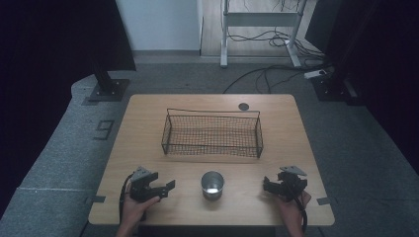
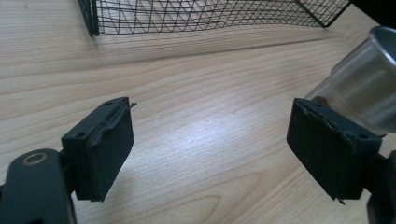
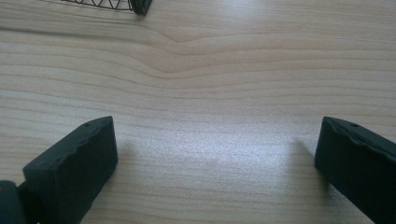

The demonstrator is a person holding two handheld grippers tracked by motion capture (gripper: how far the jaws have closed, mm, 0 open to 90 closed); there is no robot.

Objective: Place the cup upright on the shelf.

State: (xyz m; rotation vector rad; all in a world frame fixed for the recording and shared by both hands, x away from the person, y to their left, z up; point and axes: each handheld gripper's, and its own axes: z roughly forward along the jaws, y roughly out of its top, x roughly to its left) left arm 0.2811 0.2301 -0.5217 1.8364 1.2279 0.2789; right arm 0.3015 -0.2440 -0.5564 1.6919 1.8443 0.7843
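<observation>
L claw gaping; its cam shows cup, R's prob. not.

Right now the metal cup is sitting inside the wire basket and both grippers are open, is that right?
Not quite. In the high view the metal cup stands on the table, in front of the wire basket, not inside it. The left gripper and right gripper are both open.
</observation>
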